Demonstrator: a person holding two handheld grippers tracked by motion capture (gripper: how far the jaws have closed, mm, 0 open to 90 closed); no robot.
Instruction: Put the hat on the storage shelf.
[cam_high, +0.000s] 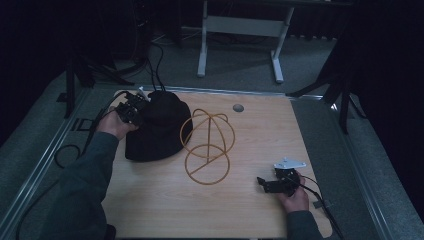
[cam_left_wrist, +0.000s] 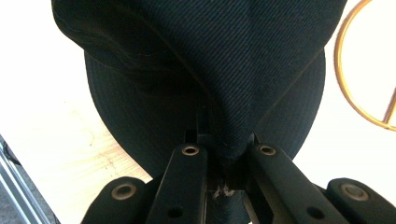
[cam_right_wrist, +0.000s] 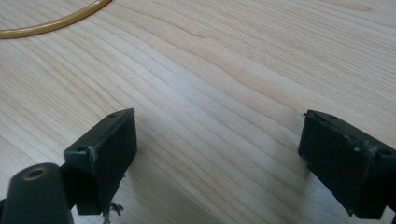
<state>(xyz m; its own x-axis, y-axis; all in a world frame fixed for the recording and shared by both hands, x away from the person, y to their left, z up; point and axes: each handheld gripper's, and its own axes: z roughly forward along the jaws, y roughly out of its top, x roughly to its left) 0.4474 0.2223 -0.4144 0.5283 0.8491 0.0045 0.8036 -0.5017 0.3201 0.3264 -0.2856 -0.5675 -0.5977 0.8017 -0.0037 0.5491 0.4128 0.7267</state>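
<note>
Left gripper (cam_left_wrist: 227, 161): jaws closed on a pinched fold of black twill hat (cam_left_wrist: 205, 70), directly ahead. Wooden tabletop (cam_left_wrist: 51, 121) beneath. Gold wire ring (cam_left_wrist: 348, 93) ahead to the right, partly cropped.

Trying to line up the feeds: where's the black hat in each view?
High view: black hat, left-centre of the table, left gripper at its far-left edge.
Left gripper view: hat across the top and centre, pinched between the jaws.
Right gripper view: not in it.
Shared landmark: yellow wire stand.
</note>
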